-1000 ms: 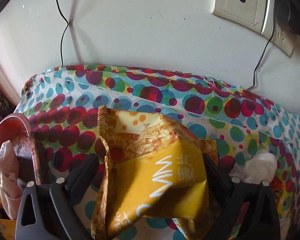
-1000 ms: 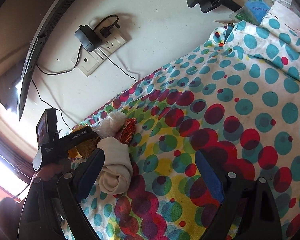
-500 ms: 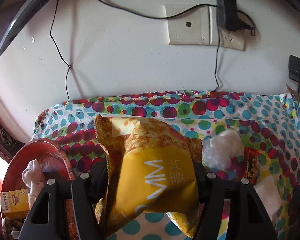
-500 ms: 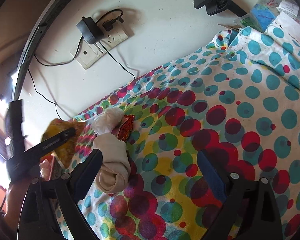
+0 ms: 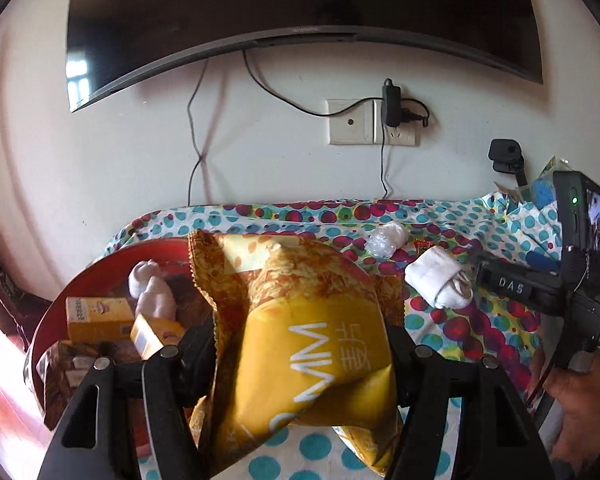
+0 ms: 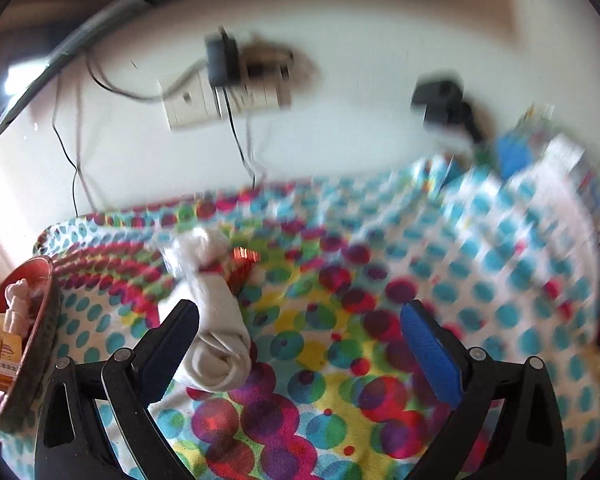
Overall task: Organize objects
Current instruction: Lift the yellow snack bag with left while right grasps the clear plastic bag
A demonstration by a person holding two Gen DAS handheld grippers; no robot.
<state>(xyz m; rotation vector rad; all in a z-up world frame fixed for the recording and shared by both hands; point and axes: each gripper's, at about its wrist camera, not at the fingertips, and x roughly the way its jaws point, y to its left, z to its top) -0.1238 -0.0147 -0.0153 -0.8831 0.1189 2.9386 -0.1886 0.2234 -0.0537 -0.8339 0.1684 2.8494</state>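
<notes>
One yellow snack bag (image 5: 300, 344) reads "WM"; the right claw (image 5: 512, 286) reads "DAS".

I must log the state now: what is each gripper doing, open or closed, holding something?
Left gripper: closed on the yellow snack bag.
Right gripper: empty, jaws opening wide; rolled white sock lies beside its left finger.

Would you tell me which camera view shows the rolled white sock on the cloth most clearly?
The left wrist view: the rolled white sock is sharp and whole on the dotted cloth. The right wrist view shows it larger but motion-blurred, its side partly hidden behind one of that gripper's fingers.
</notes>
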